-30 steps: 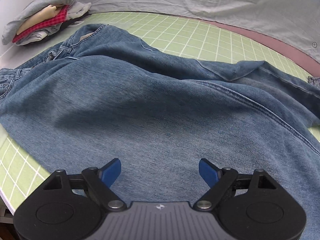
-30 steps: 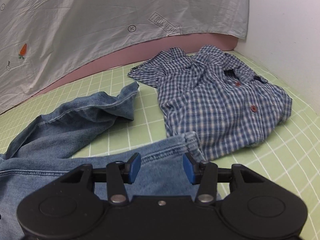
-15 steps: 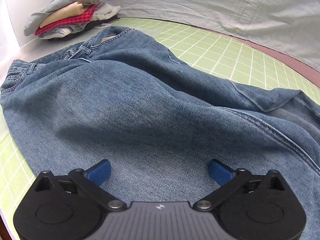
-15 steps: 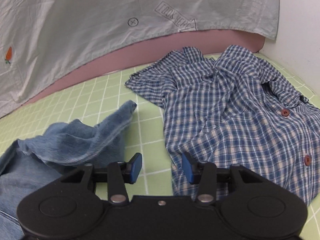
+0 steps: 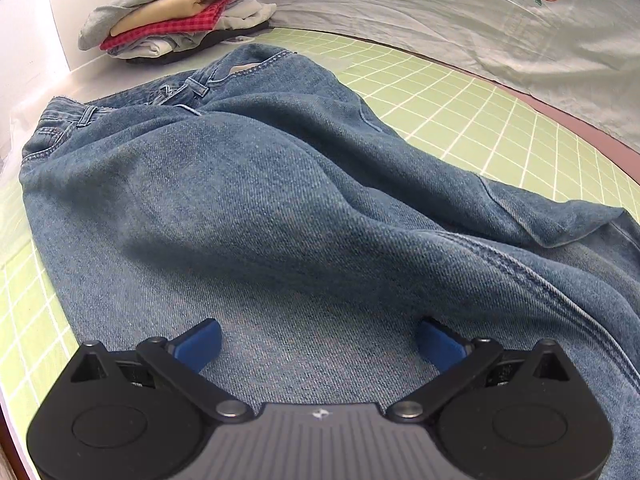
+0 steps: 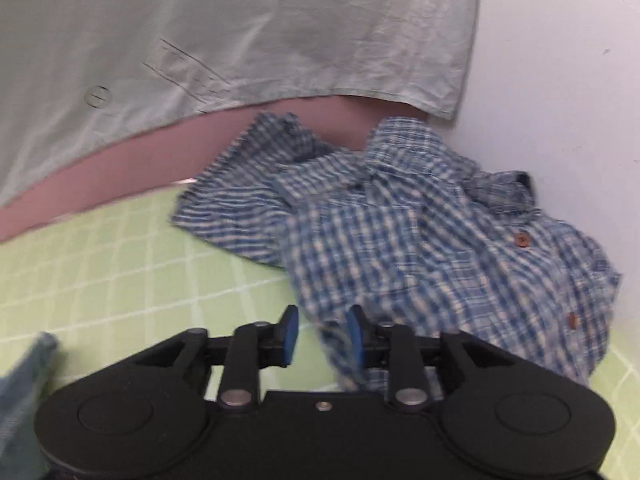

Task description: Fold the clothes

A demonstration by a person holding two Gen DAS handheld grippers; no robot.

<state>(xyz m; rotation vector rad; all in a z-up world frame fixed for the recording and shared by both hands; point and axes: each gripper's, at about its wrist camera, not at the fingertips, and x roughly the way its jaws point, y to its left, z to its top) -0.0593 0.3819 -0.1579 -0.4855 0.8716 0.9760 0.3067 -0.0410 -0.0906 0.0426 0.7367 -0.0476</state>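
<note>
The left hand-held gripper (image 5: 319,342) is held low over the jeans (image 5: 256,208), with its blue fingers (image 5: 198,344) spread wide; nothing is gripped between them. The jeans are spread across the green gridded mat (image 5: 472,112) that covers the table, the waistband lying at the far left and a leg running off to the right. Loose folds are seen in the denim along the far side. A stack of folded clothes (image 5: 180,16) is set beyond the waistband, in the far left corner, apart from the jeans. A grey sheet (image 5: 440,12) printed with a carrot hangs behind the mat.

The right hand-held gripper (image 6: 322,336) is seen at the near edge of a blue checked shirt (image 6: 420,240), which lies crumpled on the mat (image 6: 120,272) against the white wall (image 6: 560,80). Its jaws are open by a narrow gap. The shirt's hem reaches the right finger (image 6: 355,338), but the view is blurred, and whether cloth lies between the fingers cannot be told. A corner of denim (image 6: 24,376) is seen at the lower left, well apart from the shirt.
</note>
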